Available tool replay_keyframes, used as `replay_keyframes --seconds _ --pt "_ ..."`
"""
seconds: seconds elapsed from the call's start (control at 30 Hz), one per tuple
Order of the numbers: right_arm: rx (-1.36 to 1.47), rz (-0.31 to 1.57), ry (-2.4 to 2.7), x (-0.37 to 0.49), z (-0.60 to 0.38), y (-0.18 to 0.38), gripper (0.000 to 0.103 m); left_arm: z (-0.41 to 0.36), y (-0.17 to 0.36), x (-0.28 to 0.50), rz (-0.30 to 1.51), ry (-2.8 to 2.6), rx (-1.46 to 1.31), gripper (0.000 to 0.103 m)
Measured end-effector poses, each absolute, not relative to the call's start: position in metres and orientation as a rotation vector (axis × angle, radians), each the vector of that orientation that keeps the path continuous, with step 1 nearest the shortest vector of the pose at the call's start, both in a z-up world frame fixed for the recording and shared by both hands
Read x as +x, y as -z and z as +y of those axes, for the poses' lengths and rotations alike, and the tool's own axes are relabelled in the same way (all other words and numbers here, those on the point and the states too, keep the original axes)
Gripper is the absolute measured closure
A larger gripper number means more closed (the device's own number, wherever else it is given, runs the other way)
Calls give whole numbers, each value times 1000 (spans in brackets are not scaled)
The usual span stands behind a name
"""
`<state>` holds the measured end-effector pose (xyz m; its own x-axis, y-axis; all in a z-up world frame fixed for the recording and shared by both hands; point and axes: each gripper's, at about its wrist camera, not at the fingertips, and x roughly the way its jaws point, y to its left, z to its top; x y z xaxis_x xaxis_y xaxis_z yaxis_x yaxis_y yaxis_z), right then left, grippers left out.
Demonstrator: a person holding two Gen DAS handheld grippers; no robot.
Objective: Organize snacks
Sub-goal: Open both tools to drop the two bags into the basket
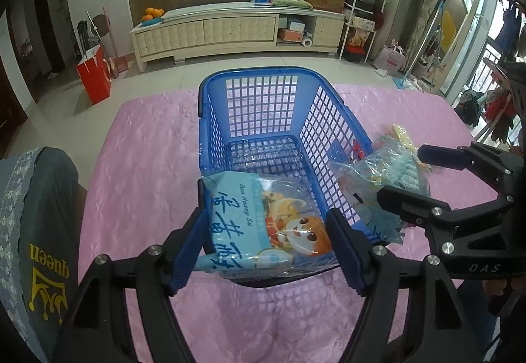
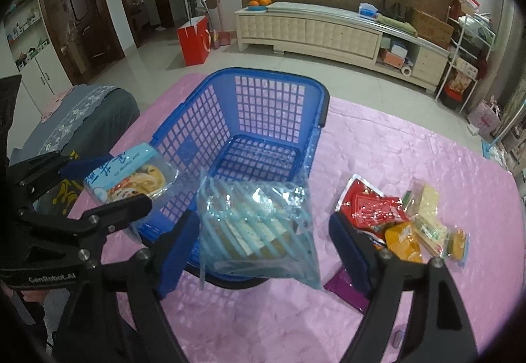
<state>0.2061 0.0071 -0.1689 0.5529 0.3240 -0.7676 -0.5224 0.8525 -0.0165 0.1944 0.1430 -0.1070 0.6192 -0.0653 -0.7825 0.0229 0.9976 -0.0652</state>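
A blue plastic basket (image 1: 263, 120) stands empty on the pink tablecloth; it also shows in the right wrist view (image 2: 250, 120). My left gripper (image 1: 266, 248) is shut on a light-blue snack bag with a cartoon face (image 1: 263, 225), held over the basket's near rim. The same bag shows in the right wrist view (image 2: 131, 175). My right gripper (image 2: 263, 248) has its jaws wide apart, with a clear blue-striped snack bag (image 2: 259, 225) hanging between them near the left finger. That bag also shows in the left wrist view (image 1: 381, 172), beside the basket's right wall.
Several loose snack packets (image 2: 404, 218), red, orange and yellow, lie on the cloth right of the basket, with a purple packet (image 2: 345, 290) nearer. A grey-covered chair (image 2: 82, 120) stands at the table's left edge. A TV cabinet (image 1: 230, 31) stands across the floor.
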Motion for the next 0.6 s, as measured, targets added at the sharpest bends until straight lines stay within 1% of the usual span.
replay_keyframes --seconds 0.3,0.6 --pt "-231 866 -523 216 8 173 17 148 107 196 905 84 -90 31" --pt "-208 845 -523 219 6 162 17 147 98 198 892 103 -82 31"
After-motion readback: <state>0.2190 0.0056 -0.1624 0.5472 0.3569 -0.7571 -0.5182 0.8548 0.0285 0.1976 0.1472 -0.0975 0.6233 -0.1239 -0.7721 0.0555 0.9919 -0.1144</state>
